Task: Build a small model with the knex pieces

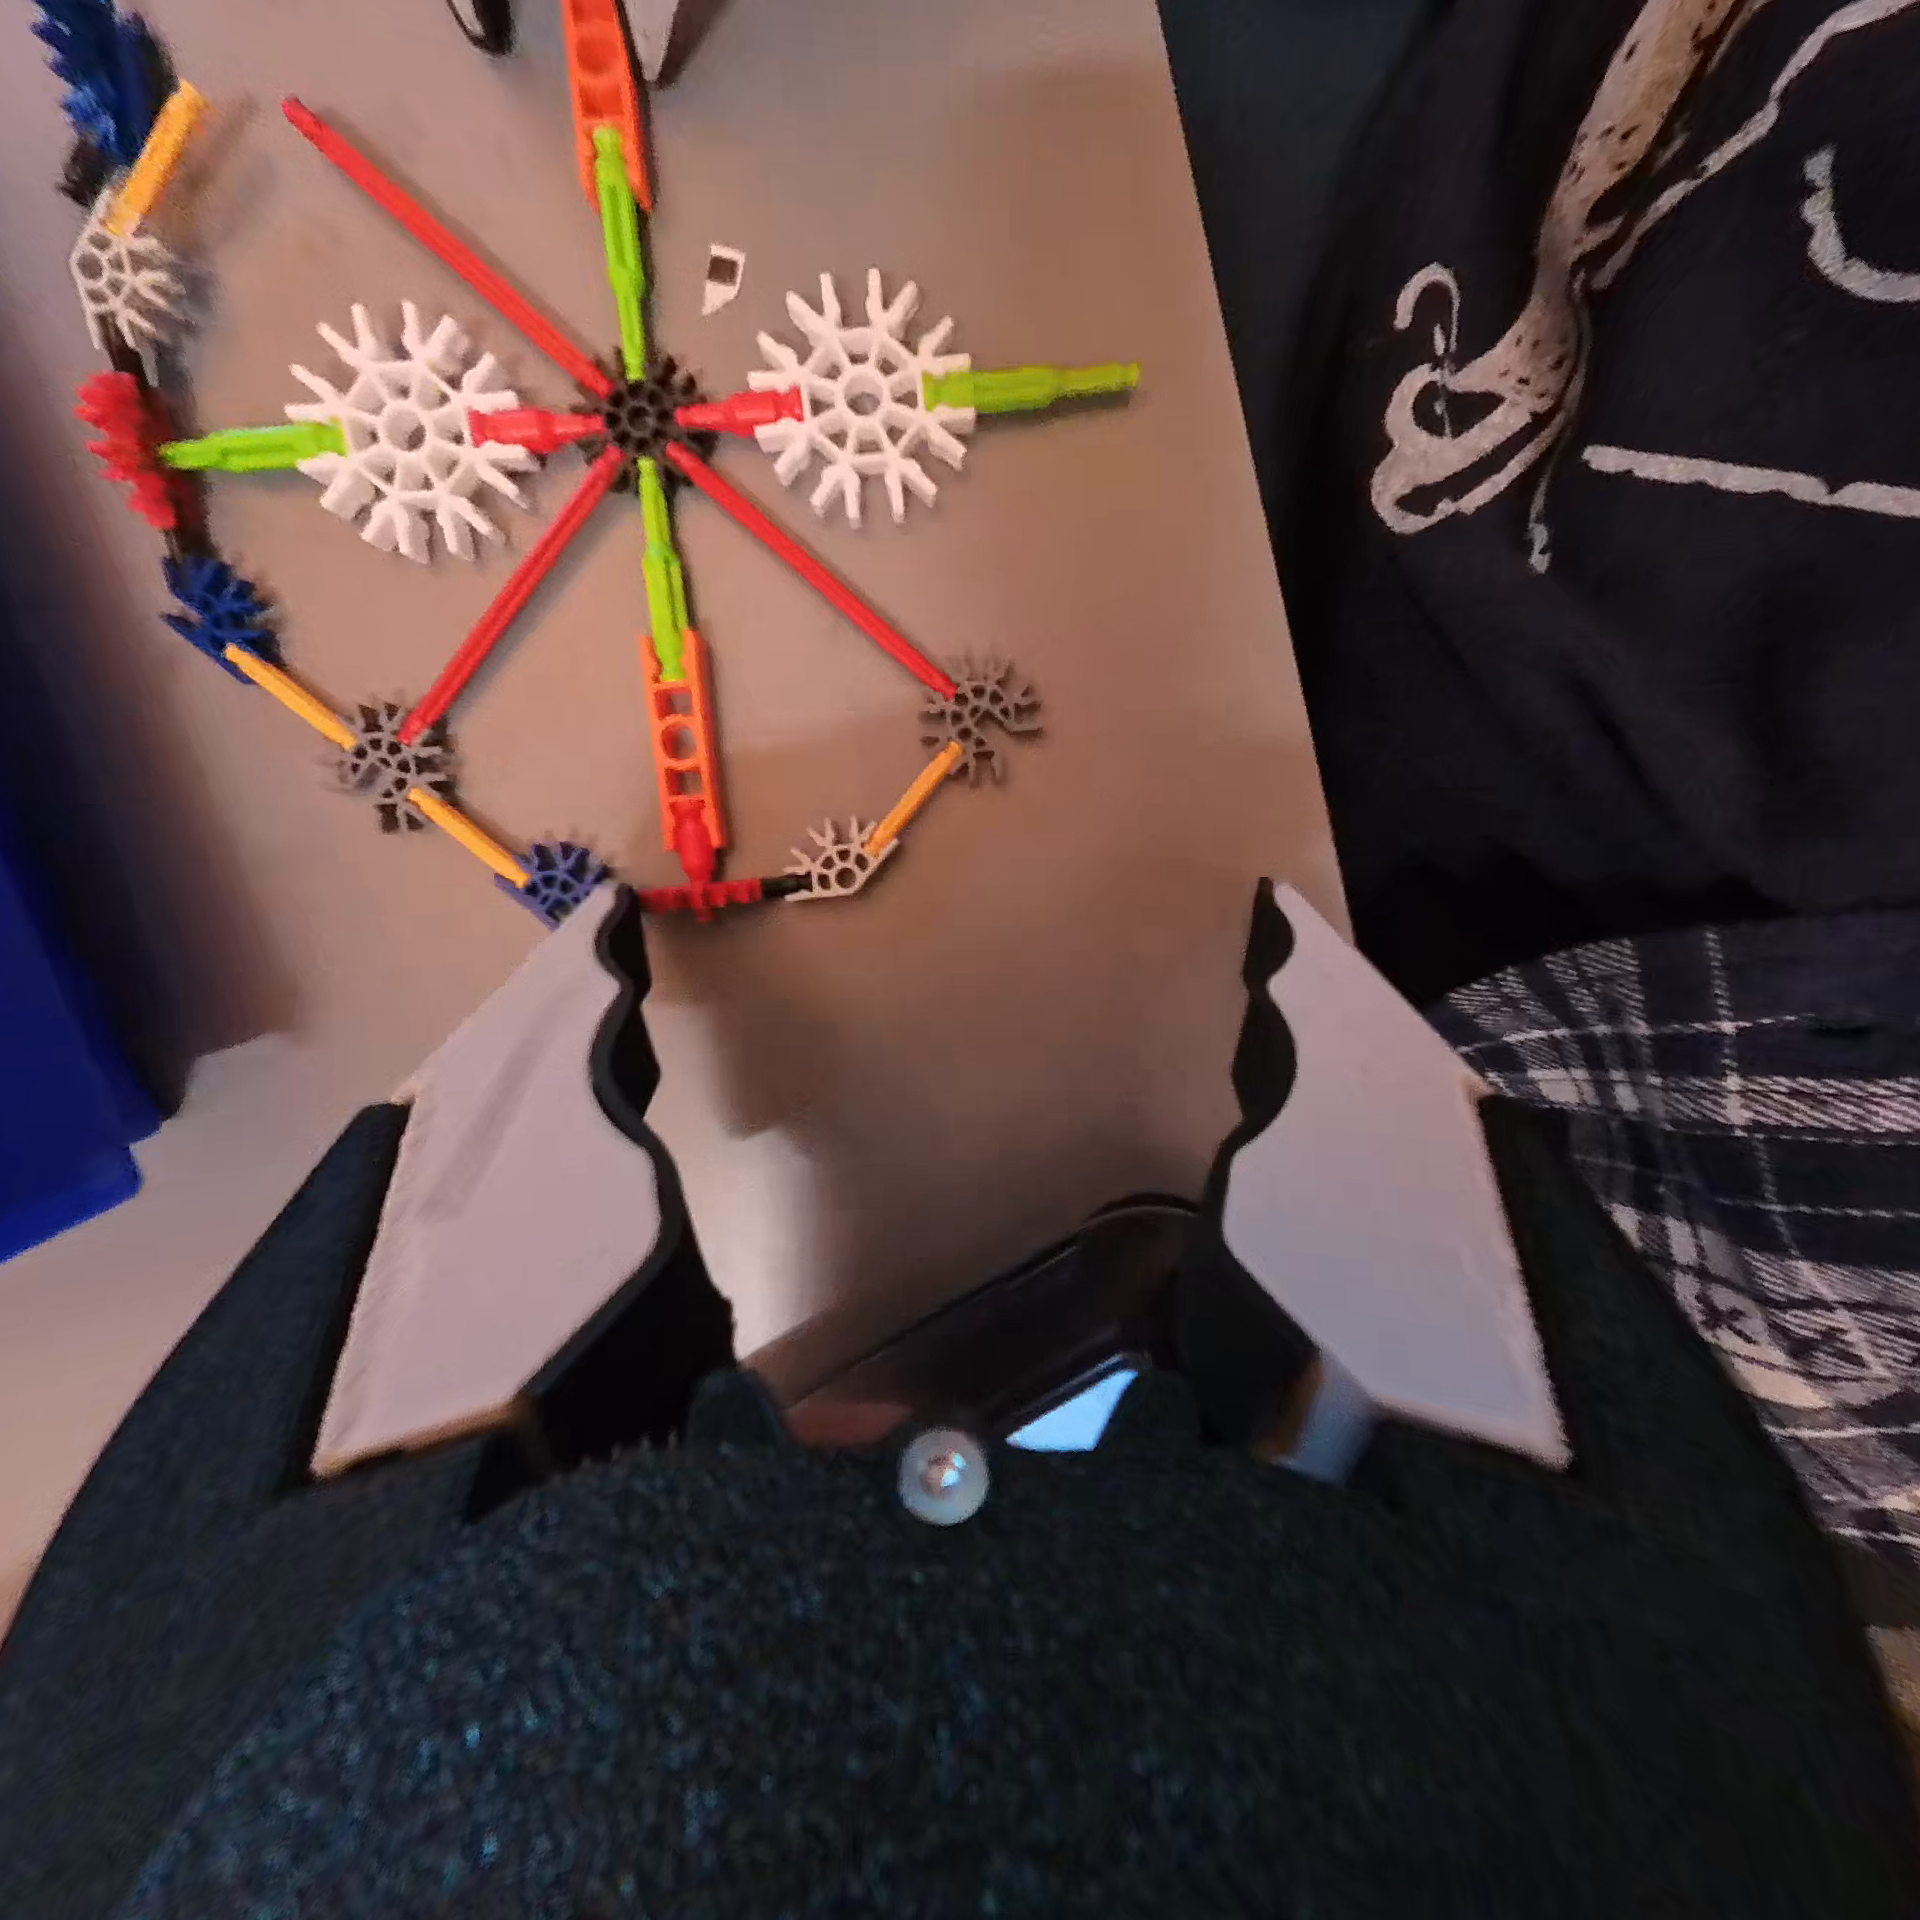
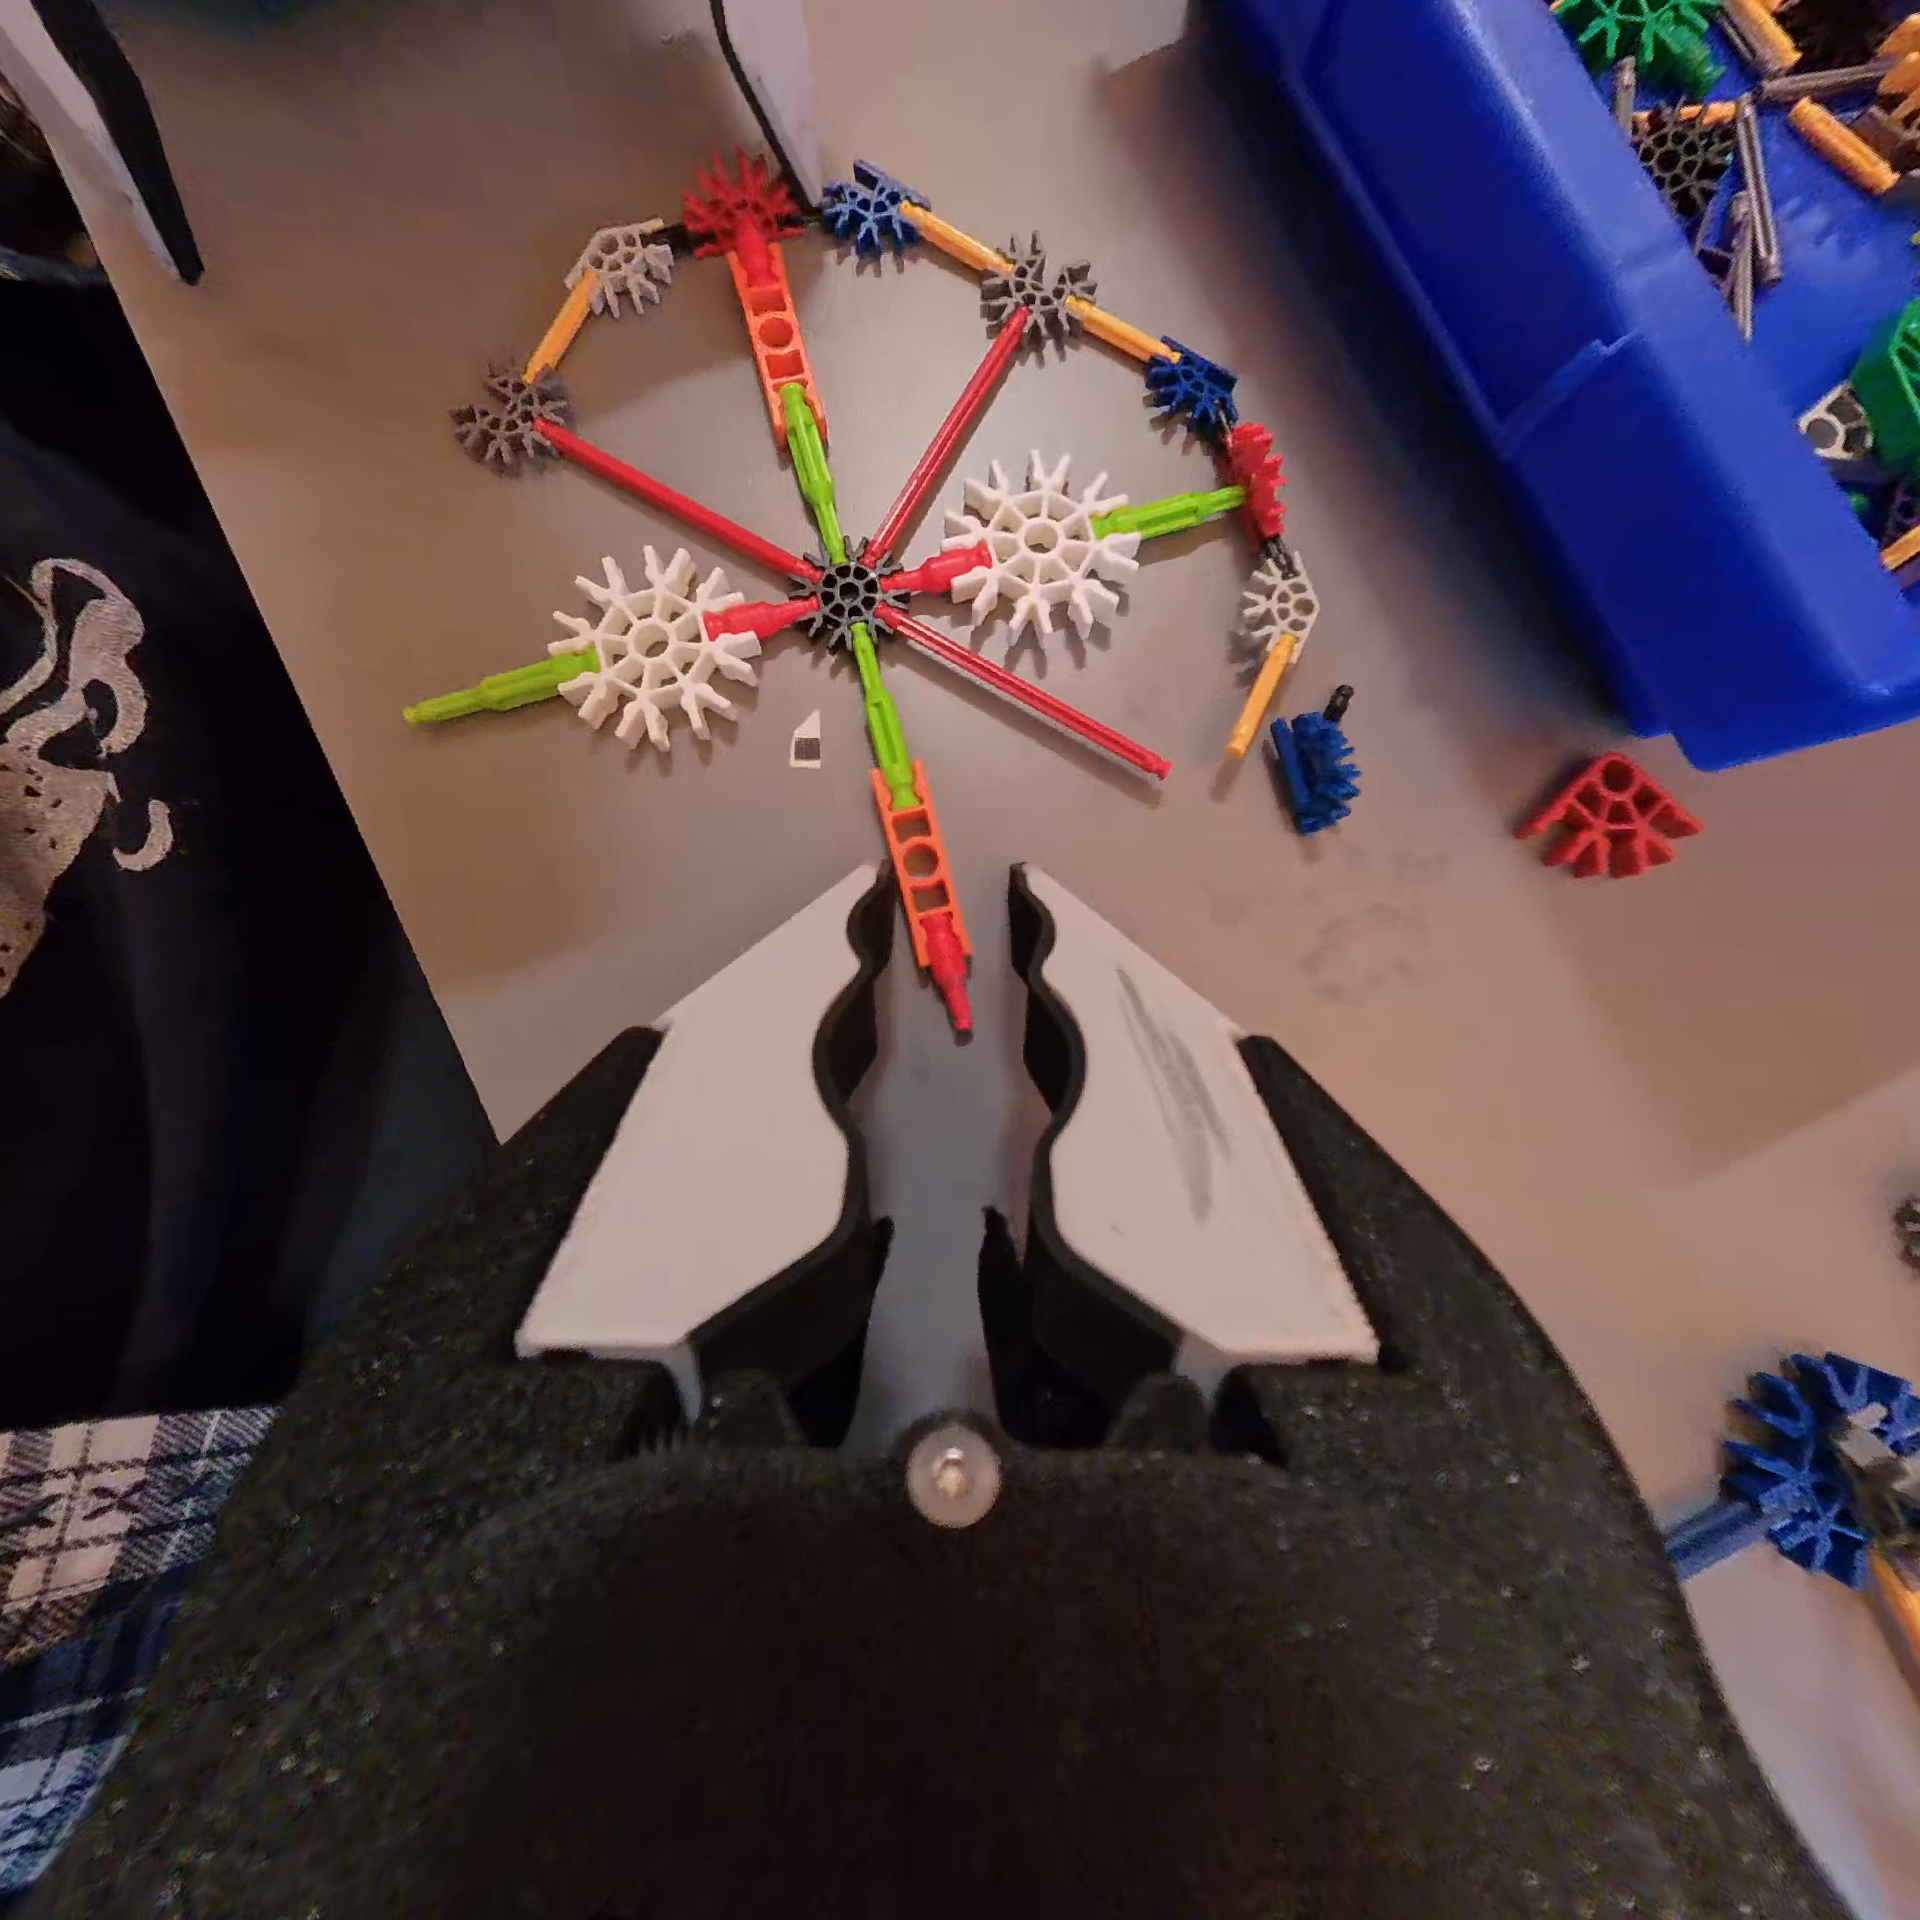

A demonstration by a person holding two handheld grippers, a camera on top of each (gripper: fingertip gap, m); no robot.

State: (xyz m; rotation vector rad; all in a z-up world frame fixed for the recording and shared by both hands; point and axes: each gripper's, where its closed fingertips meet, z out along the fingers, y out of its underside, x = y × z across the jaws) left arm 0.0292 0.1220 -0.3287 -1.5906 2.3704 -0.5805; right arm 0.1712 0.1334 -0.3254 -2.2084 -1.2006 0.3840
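Note:
A flat wheel of plastic rods and connectors lies on the grey table (image 1: 935,156), built around a black hub (image 1: 644,416) (image 2: 850,592). It has red and green spokes and two white snowflake connectors (image 1: 405,436) (image 1: 860,395). A partial rim of blue, red and grey connectors is joined by yellow rods. My left gripper (image 1: 945,904) is open and empty. Its left fingertip is next to the rim's blue connector (image 1: 556,878) and red connector (image 1: 696,894). My right gripper (image 2: 951,883) is narrowly open. Its tips straddle the outer end of an orange ladder-shaped spoke (image 2: 920,873) with a red rod tip (image 2: 951,987).
A blue bin (image 2: 1558,364) of loose pieces stands at the right. A loose blue connector (image 2: 1314,769), a red connector (image 2: 1610,821) and a small blue assembly (image 2: 1818,1465) lie near it. A person's dark shirt (image 1: 1610,416) borders the table edge. A small white scrap (image 2: 805,740) lies inside the wheel. The loose blue connector (image 2: 1314,769) sits 6 centimeters or so from the ends of my right fingers.

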